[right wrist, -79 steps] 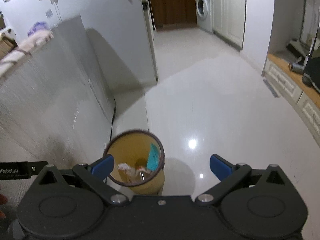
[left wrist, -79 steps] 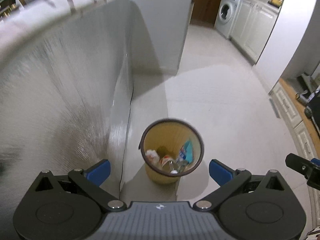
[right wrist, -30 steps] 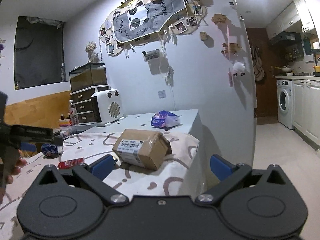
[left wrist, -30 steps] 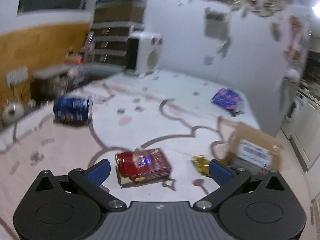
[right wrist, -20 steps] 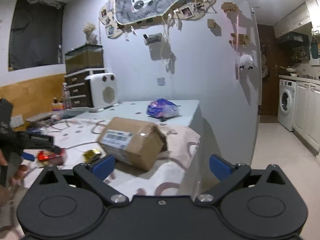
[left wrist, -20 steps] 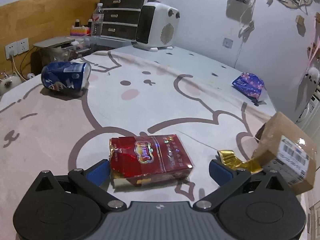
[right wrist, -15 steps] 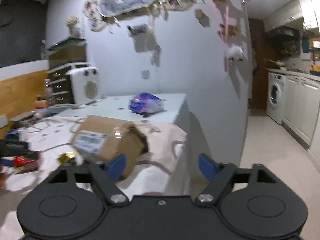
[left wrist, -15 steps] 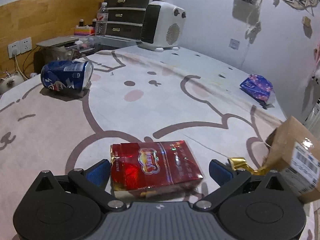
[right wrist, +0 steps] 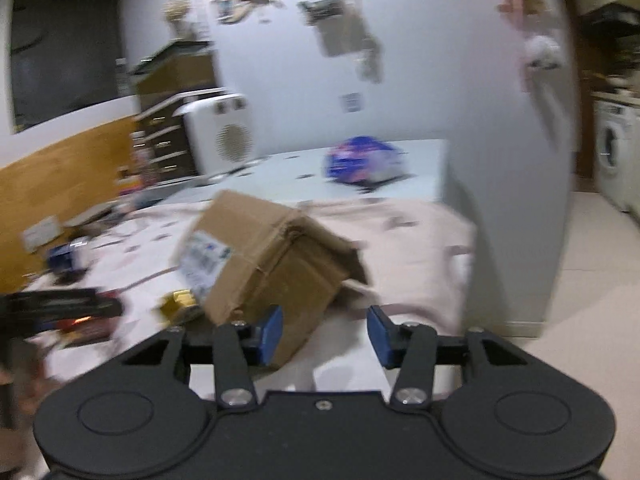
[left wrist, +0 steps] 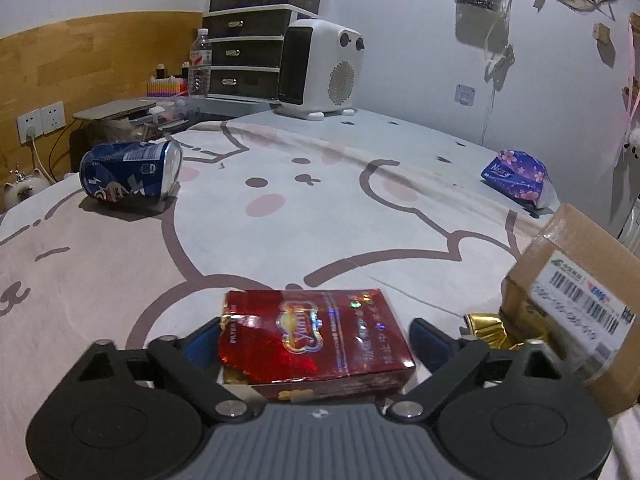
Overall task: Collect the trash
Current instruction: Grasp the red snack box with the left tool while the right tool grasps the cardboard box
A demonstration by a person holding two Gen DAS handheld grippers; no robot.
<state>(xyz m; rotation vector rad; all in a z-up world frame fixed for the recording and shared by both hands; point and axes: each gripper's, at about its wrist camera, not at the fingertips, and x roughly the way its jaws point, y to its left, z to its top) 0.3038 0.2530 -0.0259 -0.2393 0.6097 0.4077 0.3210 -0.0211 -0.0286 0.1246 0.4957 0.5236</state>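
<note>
Covering table: cartoon cloth (left wrist: 320, 216) | wall (left wrist: 420, 52) behind | kitchen (right wrist: 608, 152) right

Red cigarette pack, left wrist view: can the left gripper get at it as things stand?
Probably yes. The red pack already lies between the left gripper's blue fingers, whose jaws have just been closing. Nothing covers it; the gold wrapper sits clear to the side.

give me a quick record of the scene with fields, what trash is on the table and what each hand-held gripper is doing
surface: table with cartoon-print cloth
left hand-held gripper: jaws just closing around red packet, contact unclear
right hand-held gripper: jaws just closing, corner of cardboard box between them, not gripped
other trash: crushed blue can, gold wrapper, purple tissue pack
</note>
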